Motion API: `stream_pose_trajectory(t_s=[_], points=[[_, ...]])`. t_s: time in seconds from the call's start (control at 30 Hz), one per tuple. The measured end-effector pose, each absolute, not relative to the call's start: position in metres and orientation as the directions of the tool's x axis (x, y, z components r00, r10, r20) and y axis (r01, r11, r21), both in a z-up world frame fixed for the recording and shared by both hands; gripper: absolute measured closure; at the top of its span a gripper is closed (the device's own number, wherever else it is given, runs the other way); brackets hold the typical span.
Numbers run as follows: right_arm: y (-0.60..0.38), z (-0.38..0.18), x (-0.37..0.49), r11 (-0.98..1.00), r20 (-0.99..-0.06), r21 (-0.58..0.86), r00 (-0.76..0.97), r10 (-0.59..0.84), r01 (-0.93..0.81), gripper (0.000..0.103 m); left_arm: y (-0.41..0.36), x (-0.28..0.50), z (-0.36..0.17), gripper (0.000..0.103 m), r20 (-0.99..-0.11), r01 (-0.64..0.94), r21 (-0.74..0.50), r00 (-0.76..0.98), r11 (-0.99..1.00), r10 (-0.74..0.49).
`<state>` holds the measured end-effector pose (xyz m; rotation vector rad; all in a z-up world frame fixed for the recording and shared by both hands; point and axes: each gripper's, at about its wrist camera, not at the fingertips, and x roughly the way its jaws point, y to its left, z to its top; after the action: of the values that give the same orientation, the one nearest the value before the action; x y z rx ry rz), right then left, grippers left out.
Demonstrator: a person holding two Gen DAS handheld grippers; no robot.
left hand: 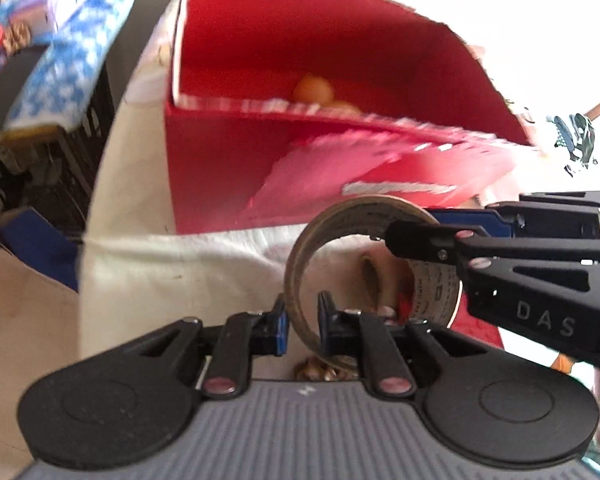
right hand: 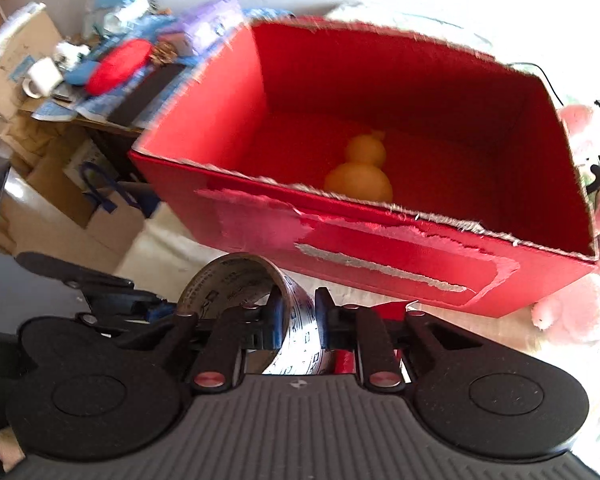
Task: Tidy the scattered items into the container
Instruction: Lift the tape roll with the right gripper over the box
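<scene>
Both claws clamped on the tape roll [left hand: 374, 268] rn: left gripper [left hand: 302, 322] on its near edge, right gripper [right hand: 298, 320] on its wall. Roll's just near of the red box [right hand: 236, 196], duck [right hand: 360, 172] already inside. Next imo: lift over the near wall & drop.

The roll of tape [left hand: 374, 268] stands on its edge on the table [left hand: 140, 280], just in front of the near wall of the box [right hand: 380, 256]. The left gripper [left hand: 302, 320] is closed on the ring of the roll at the side near its camera, one finger outside the ring and one inside. The right gripper [right hand: 298, 316] is closed on the ring at the other side, and in the left wrist view it reaches in from the right. Inside the box, on its floor, lies a toy duck [right hand: 360, 172]. A plush toy [right hand: 592, 208] sits beside the right end of the box. Left of the box, beyond the table, another surface carries a mug [right hand: 40, 76] and a cushion [right hand: 118, 64].
</scene>
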<state>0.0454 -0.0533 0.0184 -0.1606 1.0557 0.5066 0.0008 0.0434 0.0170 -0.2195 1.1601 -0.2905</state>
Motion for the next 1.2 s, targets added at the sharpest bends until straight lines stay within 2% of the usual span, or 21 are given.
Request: stream_pose_trajectory(t_s=[0.2,0.37,0.5,0.73,1.0,1.1,1.2], points=[[-0.073,0.081,0.033,0.844,-0.789,0.174,0.442,0.428,-0.507,0.083,0.04,-0.006,0.092,0.091,-0.816,0.186,-0.238,0.493,0.953,-0.301],[-0.079,0.118,0.049,0.848,-0.714,0.129,0.546,0.439,-0.514,0.083,0.032,0.025,0.122,0.092,-0.77,0.22,-0.171,0.579,0.96,-0.27],[-0.082,0.115,0.086,0.855,-0.681,0.127,0.582,0.444,-0.503,0.084,0.028,0.072,0.116,0.093,-0.786,0.184,-0.15,0.574,0.971,-0.23],[-0.085,0.073,0.156,0.83,-0.724,0.236,0.478,0.497,-0.506,0.085,0.024,0.14,0.071,0.095,-0.858,0.07,-0.066,0.505,0.995,-0.092],[-0.078,0.041,0.21,0.744,-0.763,0.359,0.282,0.581,-0.563,0.086,0.025,0.177,0.04,0.095,-0.892,-0.062,0.053,0.445,0.997,0.075],[-0.068,0.032,0.218,0.722,-0.784,0.354,0.232,0.576,-0.594,0.088,0.025,0.182,0.033,0.095,-0.898,-0.098,0.085,0.423,0.992,0.119],[-0.058,0.025,0.22,0.708,-0.806,0.336,0.2,0.557,-0.621,0.091,0.018,0.184,0.029,0.095,-0.886,-0.1,0.174,0.419,0.98,0.2]])
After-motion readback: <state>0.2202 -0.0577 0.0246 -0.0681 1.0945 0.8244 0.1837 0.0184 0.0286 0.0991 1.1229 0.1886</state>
